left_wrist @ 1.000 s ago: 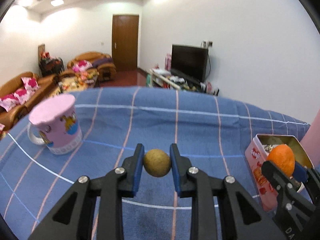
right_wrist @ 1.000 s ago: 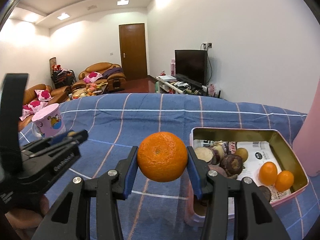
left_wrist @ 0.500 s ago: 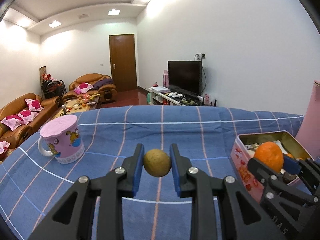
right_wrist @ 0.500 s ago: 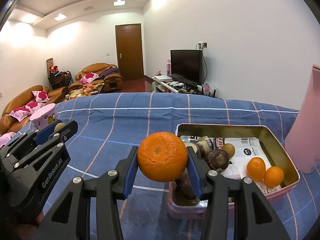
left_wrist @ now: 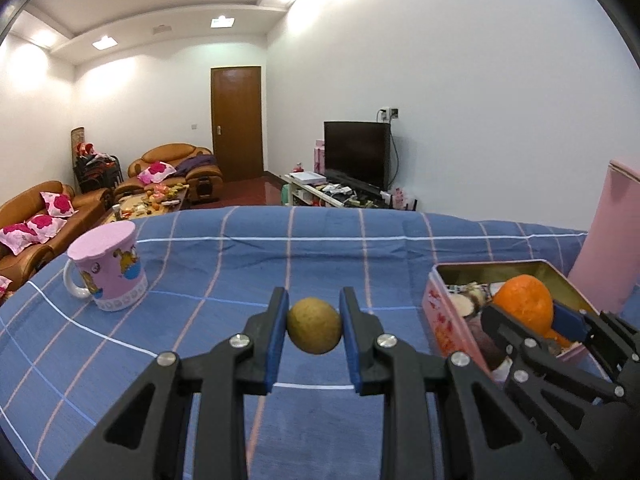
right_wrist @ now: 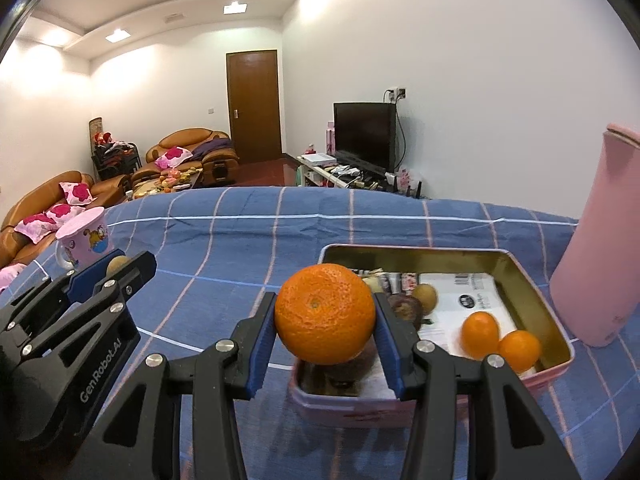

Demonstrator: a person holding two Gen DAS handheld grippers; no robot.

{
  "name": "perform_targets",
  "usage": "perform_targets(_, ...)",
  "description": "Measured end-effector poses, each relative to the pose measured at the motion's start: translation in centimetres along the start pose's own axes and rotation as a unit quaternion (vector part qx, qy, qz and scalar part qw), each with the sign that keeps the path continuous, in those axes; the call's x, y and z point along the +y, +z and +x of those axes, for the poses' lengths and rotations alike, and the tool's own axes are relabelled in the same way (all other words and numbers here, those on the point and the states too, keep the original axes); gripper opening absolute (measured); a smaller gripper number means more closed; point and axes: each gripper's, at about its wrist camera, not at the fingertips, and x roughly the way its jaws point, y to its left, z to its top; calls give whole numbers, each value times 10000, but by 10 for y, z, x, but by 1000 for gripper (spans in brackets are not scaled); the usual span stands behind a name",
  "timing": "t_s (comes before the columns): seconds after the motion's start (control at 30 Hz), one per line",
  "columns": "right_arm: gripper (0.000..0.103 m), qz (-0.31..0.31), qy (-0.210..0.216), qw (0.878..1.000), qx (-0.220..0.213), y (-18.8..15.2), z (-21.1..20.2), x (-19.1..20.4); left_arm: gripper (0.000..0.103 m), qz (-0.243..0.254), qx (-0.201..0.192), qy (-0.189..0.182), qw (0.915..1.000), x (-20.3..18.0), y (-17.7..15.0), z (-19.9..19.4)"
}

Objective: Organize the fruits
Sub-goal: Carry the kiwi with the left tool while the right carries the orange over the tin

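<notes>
My left gripper [left_wrist: 314, 326] is shut on a small yellow-green round fruit [left_wrist: 314, 325], held above the blue checked cloth. It also shows at the left of the right wrist view [right_wrist: 116, 266]. My right gripper [right_wrist: 325, 320] is shut on an orange [right_wrist: 325, 313] and holds it over the near left end of the pink tin box [right_wrist: 536, 280]. In the left wrist view the orange [left_wrist: 524, 304] and box [left_wrist: 438, 308] sit at the right. The box holds two small oranges [right_wrist: 480, 334], a green fruit [right_wrist: 425, 294] and dark fruits [right_wrist: 406, 308].
A pink cartoon mug [left_wrist: 106, 270] with a lid stands on the cloth at the left. A tall pink container [right_wrist: 596, 240] stands right of the box. The blue checked cloth [left_wrist: 320, 248] covers the table. Sofas, a door and a TV are behind.
Both grippers have moved toward the box, which now looks nearer. The orange has come over the box's near left end. Both grips are unchanged.
</notes>
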Motion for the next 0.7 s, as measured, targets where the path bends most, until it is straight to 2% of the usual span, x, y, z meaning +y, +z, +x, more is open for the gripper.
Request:
perform_targets(0.4, 48, 105, -400, 9991, -34, -1, -7, -59, 28, 237, -36, -301, 9993, -60, -1, -1)
perform_targets(0.7, 49, 109, -514, 9986, -116, 2, -13, -86, 28, 383, 4, -486, 9981, -98, 0, 4)
